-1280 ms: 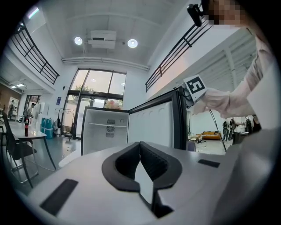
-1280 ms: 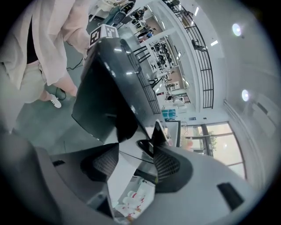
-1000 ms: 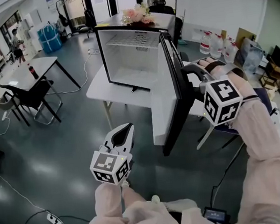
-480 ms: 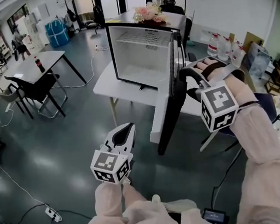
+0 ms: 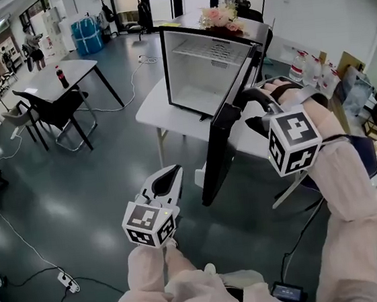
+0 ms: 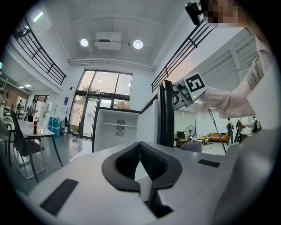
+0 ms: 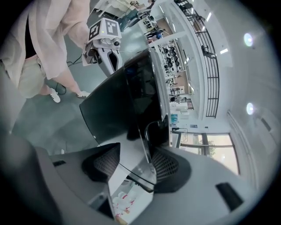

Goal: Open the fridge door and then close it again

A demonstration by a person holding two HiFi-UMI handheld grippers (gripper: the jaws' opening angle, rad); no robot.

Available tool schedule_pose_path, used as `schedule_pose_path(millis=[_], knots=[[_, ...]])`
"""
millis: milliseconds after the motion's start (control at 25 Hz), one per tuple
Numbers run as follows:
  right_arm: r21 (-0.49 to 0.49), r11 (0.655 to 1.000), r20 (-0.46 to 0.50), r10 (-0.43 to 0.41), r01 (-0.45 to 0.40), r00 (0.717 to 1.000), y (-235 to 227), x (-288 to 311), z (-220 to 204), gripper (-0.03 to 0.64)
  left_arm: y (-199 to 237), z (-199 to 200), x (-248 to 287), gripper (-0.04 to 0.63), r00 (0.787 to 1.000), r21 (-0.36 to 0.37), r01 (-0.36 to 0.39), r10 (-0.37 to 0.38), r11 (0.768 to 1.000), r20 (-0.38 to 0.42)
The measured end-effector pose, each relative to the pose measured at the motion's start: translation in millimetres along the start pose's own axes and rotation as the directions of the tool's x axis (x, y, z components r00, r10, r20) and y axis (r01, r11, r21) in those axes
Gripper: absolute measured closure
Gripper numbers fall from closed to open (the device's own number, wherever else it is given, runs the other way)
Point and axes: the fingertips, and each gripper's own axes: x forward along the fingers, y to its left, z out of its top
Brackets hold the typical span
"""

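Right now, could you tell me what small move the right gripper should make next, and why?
Probably swing the fridge door toward the fridge: the door stands wide open, and its edge sits between the jaws of the right gripper, which have just been closing without yet clamping it.

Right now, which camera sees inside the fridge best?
The head view: it looks down into the open fridge and shows its white inside. The left gripper view shows that small and far off. The right gripper view shows only the dark door.
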Motion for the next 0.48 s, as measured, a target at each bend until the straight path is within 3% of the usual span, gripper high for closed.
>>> schedule_pose_path(millis=[480], knots=[[-0.003,1.000,0.064,-0.016,0.017,0.998,-43.0,39.5,35.4,0.430,56.3,-0.1,-3.4,0.586,0.997,-0.021,-0.076,0.076,0.997,-0.003]])
